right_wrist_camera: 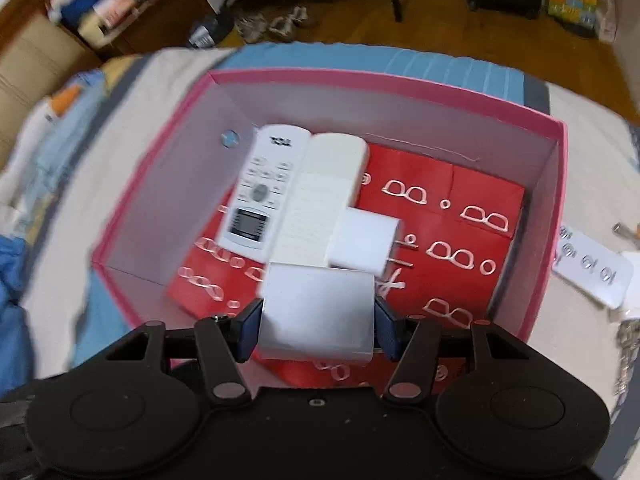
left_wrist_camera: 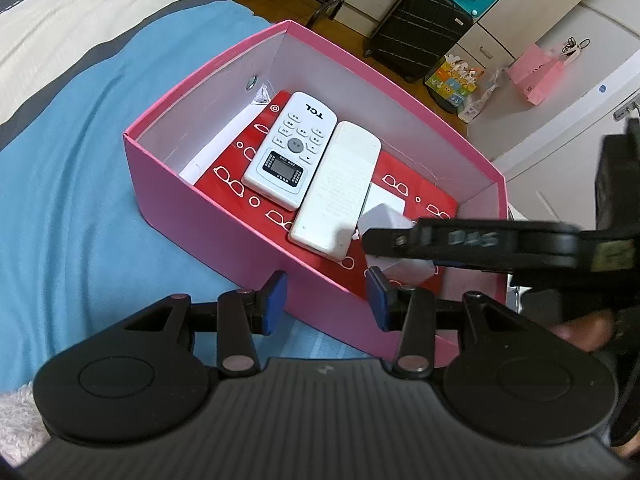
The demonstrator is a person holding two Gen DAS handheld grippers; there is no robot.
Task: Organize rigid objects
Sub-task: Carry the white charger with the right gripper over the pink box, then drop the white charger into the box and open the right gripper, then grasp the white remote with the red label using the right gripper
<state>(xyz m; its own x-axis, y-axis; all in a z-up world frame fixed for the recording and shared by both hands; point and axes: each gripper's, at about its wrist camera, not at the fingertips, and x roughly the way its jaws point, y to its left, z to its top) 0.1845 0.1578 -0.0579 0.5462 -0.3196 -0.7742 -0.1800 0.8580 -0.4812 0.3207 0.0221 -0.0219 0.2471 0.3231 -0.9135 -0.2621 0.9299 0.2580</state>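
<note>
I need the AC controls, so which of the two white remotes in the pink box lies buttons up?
The TCL remote, nearer the box's left wall; the other remote shows its plain back.

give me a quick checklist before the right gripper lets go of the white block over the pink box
1. Grip on the white block: ok, the right gripper has a blue pad on each side of it.
2. Block above the pink box opening: ok, red patterned paper shows beneath and beyond it.
3. Free landing spot: ok, bare paper lies to the right of the white charger.
4. Clear of the TCL remote and the plain white remote: cannot tell, both lie just ahead and the view is blurred.
5. Box held steady: ok, the left gripper straddles the near wall, one pad on either side.
6. Height above the floor of the box: cannot tell.
</note>
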